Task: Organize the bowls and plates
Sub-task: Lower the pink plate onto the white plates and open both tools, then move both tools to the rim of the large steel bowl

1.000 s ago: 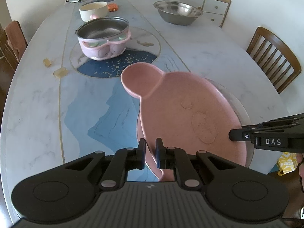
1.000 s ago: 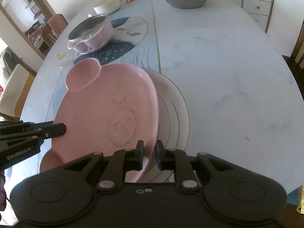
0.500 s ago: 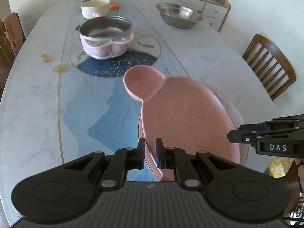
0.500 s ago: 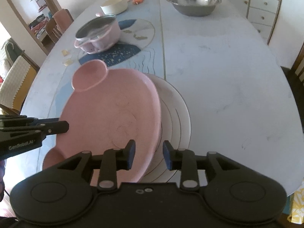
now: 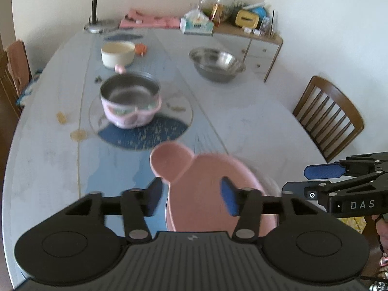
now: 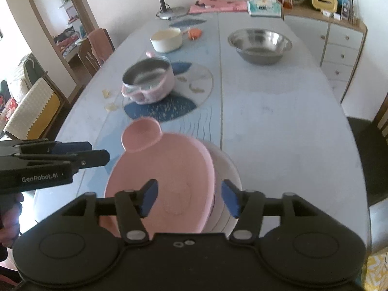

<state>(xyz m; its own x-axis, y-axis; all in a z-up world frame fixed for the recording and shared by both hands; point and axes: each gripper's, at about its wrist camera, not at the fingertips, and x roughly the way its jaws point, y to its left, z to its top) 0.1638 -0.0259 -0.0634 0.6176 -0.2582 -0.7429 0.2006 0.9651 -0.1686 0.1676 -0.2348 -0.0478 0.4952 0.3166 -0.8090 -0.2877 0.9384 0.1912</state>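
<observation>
A pink bear-shaped plate (image 5: 206, 177) (image 6: 169, 165) lies on a white plate (image 6: 228, 174) near the table's front edge. One round ear points toward the far end. My left gripper (image 5: 191, 197) hovers above the pink plate's left rim. Its jaws are opening, and its blue pads stand clear of the plate. My right gripper (image 6: 189, 200) hangs above the right rim, its jaws also opening and pressing on nothing. Each gripper shows from the side in the other's view: the right gripper (image 5: 300, 178), the left gripper (image 6: 97, 152).
Further back stand a pink pot with a steel inside (image 5: 131, 101) on a round mat, a cream bowl (image 5: 118, 53) and a large steel bowl (image 5: 217, 63). A desk lamp (image 5: 97, 24) and a tissue box sit at the far end. A wooden chair (image 5: 327, 116) stands on the right.
Both grippers were shut on the pink plate's rims. Both have let go, opened and risen, so the table looks further away. The pink plate now rests on the white plate.
</observation>
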